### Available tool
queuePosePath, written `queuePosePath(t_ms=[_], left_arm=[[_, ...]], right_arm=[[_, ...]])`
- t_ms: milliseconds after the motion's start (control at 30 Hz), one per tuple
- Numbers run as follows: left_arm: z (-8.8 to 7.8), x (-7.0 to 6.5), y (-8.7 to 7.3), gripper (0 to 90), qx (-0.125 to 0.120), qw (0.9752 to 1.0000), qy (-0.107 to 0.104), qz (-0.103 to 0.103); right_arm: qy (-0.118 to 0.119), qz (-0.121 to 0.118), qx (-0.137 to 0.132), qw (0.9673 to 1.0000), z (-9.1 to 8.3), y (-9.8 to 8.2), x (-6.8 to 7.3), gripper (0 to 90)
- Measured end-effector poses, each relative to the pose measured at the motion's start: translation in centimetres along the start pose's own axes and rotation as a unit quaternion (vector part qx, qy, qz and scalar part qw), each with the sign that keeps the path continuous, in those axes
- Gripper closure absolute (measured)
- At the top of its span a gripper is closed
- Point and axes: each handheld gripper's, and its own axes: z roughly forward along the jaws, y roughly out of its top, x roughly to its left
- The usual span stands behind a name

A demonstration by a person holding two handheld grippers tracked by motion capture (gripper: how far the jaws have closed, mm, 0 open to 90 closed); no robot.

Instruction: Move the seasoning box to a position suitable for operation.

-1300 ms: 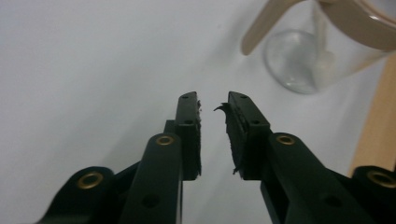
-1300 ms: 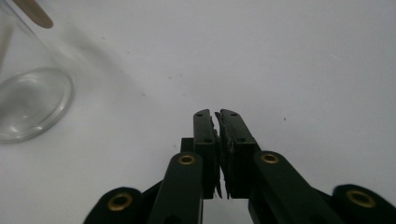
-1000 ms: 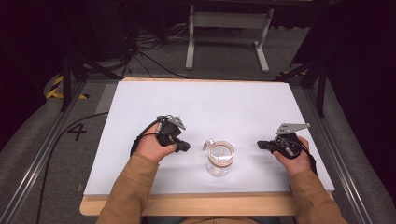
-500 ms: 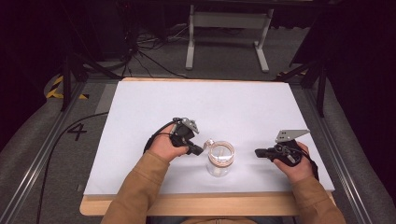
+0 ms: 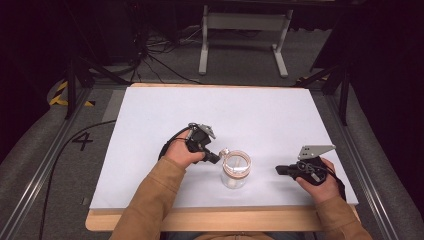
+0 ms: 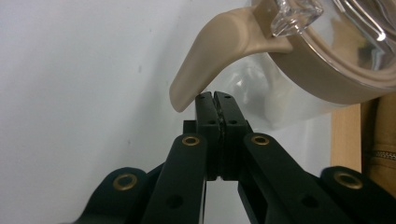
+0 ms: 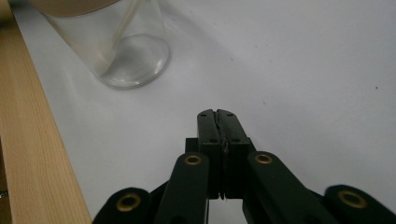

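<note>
High view: white tabletop (image 5: 210,115) noted on a wooden base, bare apart from one item. Clear glass jar (image 5: 235,172) found upright near the front edge, between the two hands, capped by a tan-rimmed transparent lid (image 5: 236,164) with a tan tab (image 6: 205,65) projecting toward the left hand. Placement judged deliberate: central, within reach of both hands, tab turned to the side from which an approach is being made.

Left gripper (image 5: 216,158) seen just beside the jar at lid height. Left gripper view: jaws pressed fully together, nothing between them, tips directly beneath the tab's downturned end; contact with the tab cannot be told. Position judged suited to levering the tab upward rather than pinching it.

Right gripper (image 5: 280,170) seen well apart from the jar, low over bare tabletop, pointed toward it. Right gripper view: jaws likewise closed flat against each other and empty, jar base (image 7: 133,60) ahead and to one side. Judged idle, possibly standing by to steady the jar.
</note>
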Motion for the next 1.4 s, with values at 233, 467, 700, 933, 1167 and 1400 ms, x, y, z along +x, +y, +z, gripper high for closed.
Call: queuePosePath(t_ms=[233, 467, 700, 933, 1167, 1400], left_arm=[[0.4, 0.9, 0.6, 90.0, -0.011, 0.9999, 0.004, -0.006], [0.9, 1.5, 0.9, 90.0, -0.026, 0.9993, 0.023, -0.013], [-0.4, 1.0, 0.7, 88.2, -0.034, 0.9986, 0.038, -0.013], [-2.9, 0.3, -1.0, 86.0, -0.050, 0.9957, 0.070, -0.033], [-5.1, -0.4, -3.7, 85.1, -0.066, 0.9912, 0.093, -0.067], [-5.5, -0.3, -4.7, 84.8, -0.069, 0.9897, 0.100, -0.076]], right_arm=[[-0.007, 0.008, -0.001, 0.9999, -0.6, -0.7, 0.4, 90.0], [-0.012, 0.007, -0.002, 0.9999, -0.8, -1.0, 0.9, 90.0], [-0.007, -0.002, -0.003, 1.0000, 0.2, -0.1, 1.7, 90.0], [-0.001, -0.025, 0.000, 0.9997, 2.7, 1.9, 2.7, 90.0], [0.008, -0.063, 0.023, 0.9977, 5.6, 3.9, 3.2, 90.0], [0.010, -0.075, 0.042, 0.9963, 6.6, 4.5, 3.8, 90.0]])
